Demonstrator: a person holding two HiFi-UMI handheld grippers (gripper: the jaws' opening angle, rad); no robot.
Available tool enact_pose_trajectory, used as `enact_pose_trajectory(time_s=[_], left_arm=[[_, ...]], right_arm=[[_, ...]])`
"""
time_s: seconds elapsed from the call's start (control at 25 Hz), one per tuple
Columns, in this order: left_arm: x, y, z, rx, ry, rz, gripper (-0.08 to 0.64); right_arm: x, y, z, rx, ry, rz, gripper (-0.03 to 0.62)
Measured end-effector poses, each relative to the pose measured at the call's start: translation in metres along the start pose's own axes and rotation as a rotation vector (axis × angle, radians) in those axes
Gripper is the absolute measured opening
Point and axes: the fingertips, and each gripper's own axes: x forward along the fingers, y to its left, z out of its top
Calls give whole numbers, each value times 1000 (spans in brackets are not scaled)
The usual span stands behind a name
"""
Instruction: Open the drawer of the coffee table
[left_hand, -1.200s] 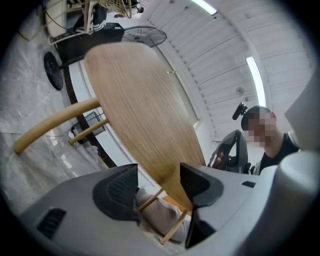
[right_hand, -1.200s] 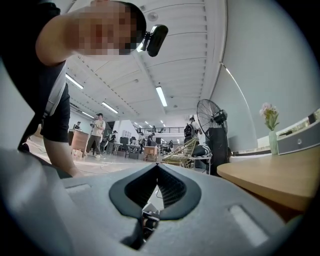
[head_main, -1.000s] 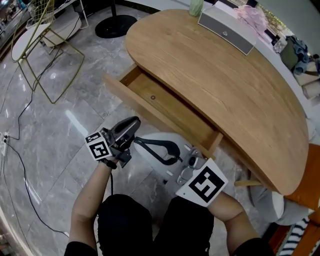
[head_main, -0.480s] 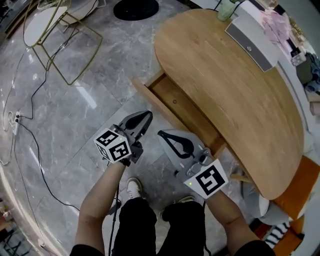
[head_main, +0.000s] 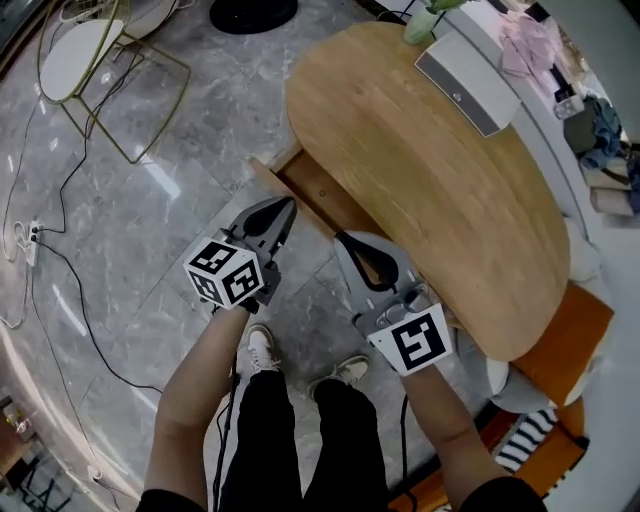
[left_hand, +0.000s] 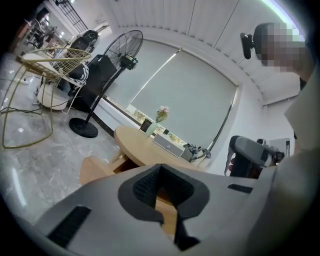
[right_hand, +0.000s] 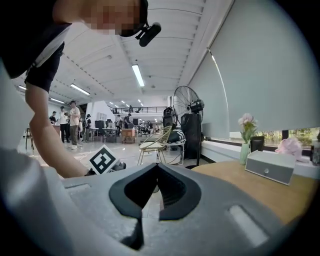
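Note:
The wooden oval coffee table has its drawer pulled out on the near left side, with nothing in the part that shows. My left gripper hovers above the drawer's front corner, jaws shut and holding nothing. My right gripper hangs beside it to the right, over the drawer's front board, also shut and holding nothing. The left gripper view shows the closed left gripper with the drawer and table beyond it. Beyond the closed right gripper, the right gripper view shows the tabletop.
A white box speaker and a green vase stand at the table's far edge. A gold wire chair, a fan base and floor cables lie to the left. An orange seat is at the right. The person's shoes are below the grippers.
Both grippers have risen from down by the drawer front to well above the floor, side by side. The drawer stays pulled out.

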Motion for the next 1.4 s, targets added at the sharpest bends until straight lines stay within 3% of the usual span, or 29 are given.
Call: enact_pose_trajectory(time_s=[0.52, 0.68, 0.8, 1.0, 1.16, 1.4], left_arm=[[-39, -95, 71, 41, 90, 14, 7], [-49, -113, 106, 69, 87, 66, 8], [-59, -135, 136, 123, 72, 77, 8], [-70, -185, 177, 201, 60, 60, 8], [-74, -219, 212, 292, 70, 36, 8], [-91, -269, 269, 349, 62, 13, 8]], right_arm=[[-35, 13, 124, -14, 21, -100, 5], [-49, 4, 145, -23, 105, -122, 5], [-65, 0, 159, -21, 194, -146, 5], [-95, -12, 213, 36, 165, -206, 5], [-107, -16, 258, 27, 149, -249, 5], [-133, -9, 324, 20, 110, -302, 5]])
